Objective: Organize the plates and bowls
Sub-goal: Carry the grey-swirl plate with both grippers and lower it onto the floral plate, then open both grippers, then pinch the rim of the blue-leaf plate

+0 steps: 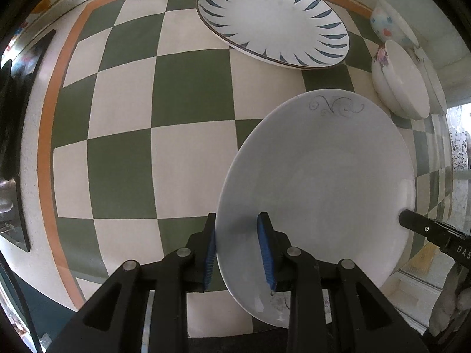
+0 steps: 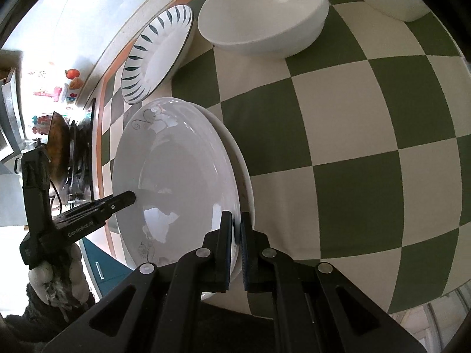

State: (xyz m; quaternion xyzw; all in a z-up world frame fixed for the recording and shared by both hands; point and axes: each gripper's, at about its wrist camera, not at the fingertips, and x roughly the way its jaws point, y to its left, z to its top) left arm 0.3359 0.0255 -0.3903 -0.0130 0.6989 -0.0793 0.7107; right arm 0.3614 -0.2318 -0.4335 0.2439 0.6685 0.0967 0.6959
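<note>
A white plate with grey scroll marks (image 1: pixel 321 188) is held above the checked tablecloth. My left gripper (image 1: pixel 238 250) straddles its left rim with the jaws apart, one finger under and one over. My right gripper (image 2: pixel 237 250) is shut on the opposite rim of the same plate (image 2: pixel 176 176); a second white plate rim (image 2: pixel 245 176) shows just behind it. The right gripper's finger also shows in the left wrist view (image 1: pixel 424 229), and the left gripper in the right wrist view (image 2: pixel 117 203). A blue-leaf plate (image 1: pixel 273 20) lies at the back.
White bowls (image 1: pixel 400 79) and a dotted bowl (image 1: pixel 388 23) stand at the right edge; a large white bowl (image 2: pixel 265 11) sits near the leaf plate (image 2: pixel 159 53). The checked cloth (image 1: pixel 132 135) covers the table. A stove with a pan (image 2: pixel 61 144) lies beyond the table's edge.
</note>
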